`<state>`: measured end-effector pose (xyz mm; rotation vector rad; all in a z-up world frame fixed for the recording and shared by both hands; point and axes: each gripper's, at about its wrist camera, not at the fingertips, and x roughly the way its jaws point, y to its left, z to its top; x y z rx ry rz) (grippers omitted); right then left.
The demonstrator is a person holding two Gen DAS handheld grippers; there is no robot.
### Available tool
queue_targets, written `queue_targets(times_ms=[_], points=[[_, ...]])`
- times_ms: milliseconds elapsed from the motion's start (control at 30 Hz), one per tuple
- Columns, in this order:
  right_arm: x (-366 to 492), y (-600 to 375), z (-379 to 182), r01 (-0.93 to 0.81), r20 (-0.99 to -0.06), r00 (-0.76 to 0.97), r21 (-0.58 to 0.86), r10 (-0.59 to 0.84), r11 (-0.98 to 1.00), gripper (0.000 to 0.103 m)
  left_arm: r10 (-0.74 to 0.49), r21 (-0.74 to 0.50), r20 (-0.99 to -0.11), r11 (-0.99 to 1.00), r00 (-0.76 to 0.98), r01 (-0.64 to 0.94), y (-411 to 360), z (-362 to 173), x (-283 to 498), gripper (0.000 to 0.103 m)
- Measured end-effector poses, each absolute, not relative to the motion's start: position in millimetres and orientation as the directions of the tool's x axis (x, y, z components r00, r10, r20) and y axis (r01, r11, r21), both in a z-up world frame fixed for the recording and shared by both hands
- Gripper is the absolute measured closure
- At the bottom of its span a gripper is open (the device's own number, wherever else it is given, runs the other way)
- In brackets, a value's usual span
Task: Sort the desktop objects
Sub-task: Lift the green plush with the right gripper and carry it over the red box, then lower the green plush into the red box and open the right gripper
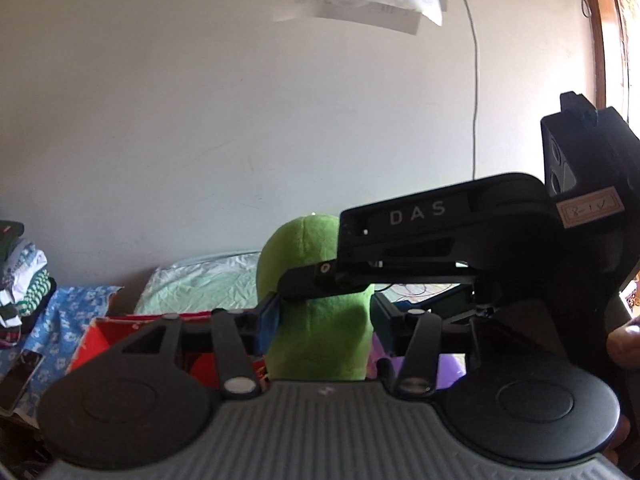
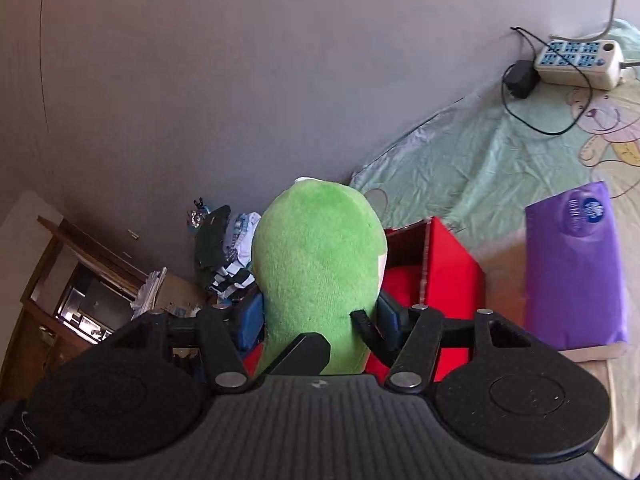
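A green plush toy (image 1: pixel 316 320) stands upright between the blue pads of my left gripper (image 1: pixel 324 326), which is shut on it. My right gripper (image 2: pixel 320 320) is shut on the same green plush toy (image 2: pixel 316 264), seen from the other side; its body reaches across in the left wrist view (image 1: pixel 440 240). The toy is held above an open red box (image 2: pixel 444 280), which also shows in the left wrist view (image 1: pixel 100 340). The toy's lower part is hidden behind the gripper bodies.
A purple tissue pack (image 2: pixel 576 264) lies right of the red box on a pale green sheet (image 2: pixel 460 160). A white power strip (image 2: pixel 580 62) with a black plug sits far right. Folded clothes (image 1: pixel 24 280) lie at the left. A wall (image 1: pixel 240 120) is close behind.
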<state>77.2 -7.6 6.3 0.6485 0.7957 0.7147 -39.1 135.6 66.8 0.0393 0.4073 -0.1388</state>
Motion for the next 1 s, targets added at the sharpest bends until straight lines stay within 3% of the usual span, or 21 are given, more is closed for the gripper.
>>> queue_targets(times_ms=[267,667,833,1000], points=[[90.9,69.8,-15.9,-0.342,-0.473,0.485,0.672,0.736,0.657,0.042,-0.121,-0.064,-0.510,0.993,0.851,0.103,193.4,47.0,-31.0,0.054],[106.0,108.8,-39.0,-0.346,-0.652,0.444,0.508,0.615,0.789,0.042,-0.176,-0.123,-0.636,0.984,0.752,0.126,212.7,5.7,-6.7,0.056],[111.7,125.6,-44.2,-0.365,-0.721,0.413,0.429,0.556,0.826,0.040,-0.181,-0.143,-0.664,0.983,0.726,0.114,223.5,-8.3,7.5,0.055],[119.5,127.8,-50.2,-0.359,-0.732,0.387,0.440,0.561,0.823,0.038,-0.186,-0.142,-0.661,0.982,0.727,0.122,224.8,-11.4,9.2,0.055]])
